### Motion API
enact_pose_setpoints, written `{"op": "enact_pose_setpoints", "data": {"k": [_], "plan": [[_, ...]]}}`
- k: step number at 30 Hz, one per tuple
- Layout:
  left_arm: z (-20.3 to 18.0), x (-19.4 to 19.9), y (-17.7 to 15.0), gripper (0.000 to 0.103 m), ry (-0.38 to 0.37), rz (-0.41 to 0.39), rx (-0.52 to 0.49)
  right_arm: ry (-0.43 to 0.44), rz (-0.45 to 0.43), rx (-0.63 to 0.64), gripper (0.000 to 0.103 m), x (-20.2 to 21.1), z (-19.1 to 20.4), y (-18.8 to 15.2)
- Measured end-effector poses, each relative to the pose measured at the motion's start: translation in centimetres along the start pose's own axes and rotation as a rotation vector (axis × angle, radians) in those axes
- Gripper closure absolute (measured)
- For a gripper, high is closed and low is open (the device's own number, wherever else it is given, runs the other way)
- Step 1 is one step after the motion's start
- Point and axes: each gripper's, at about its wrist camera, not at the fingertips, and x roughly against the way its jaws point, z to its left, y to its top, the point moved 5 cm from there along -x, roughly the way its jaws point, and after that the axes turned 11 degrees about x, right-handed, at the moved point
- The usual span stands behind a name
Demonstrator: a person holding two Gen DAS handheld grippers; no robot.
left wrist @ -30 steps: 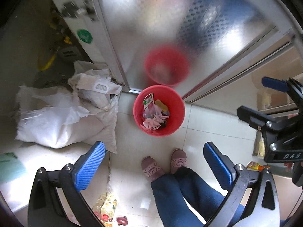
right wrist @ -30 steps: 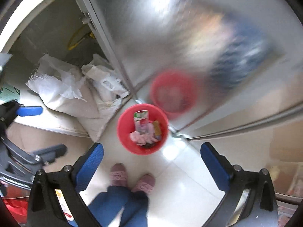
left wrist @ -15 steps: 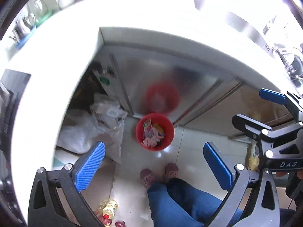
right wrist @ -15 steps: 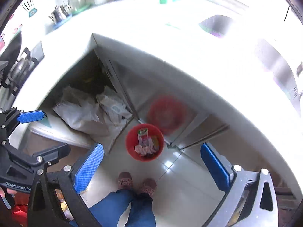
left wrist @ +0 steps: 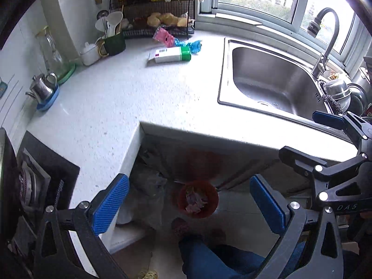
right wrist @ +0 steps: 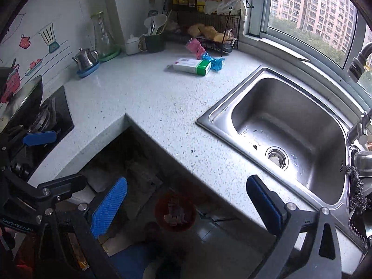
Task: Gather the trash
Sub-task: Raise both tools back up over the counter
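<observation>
Both grippers idle: left gripper and right gripper have jaws spread wide, nothing held. Round red plastic bin on the floor under the counter edge already holds scraps. Left to collect, far side of the speckled white countertop: white-and-green carton, pink wrapper, blue wrapper. Black wire rack just behind them; steel sink to the right, path clear.

Near countertop: bare, passable.
Far counter: white-green box, pink wrapper, blue wrapper.
Far-left edge: kettle, utensil cup.
Right: sink.
</observation>
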Motion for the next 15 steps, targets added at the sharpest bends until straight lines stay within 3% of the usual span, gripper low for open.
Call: {"op": "enact_pose_setpoints", "data": {"k": [8,15], "plan": [[0.6,-1.0,5.4,0.0,-0.013,-0.033,-0.02,0.001,-0.037,-0.032,0.001,-0.7,-2.1,4.1],[2.4,-4.2,12.1,0.0,-0.042,-0.022,-0.023,-0.04,-0.031,-0.074,0.001,-3.4,-3.6,8.6]]}}
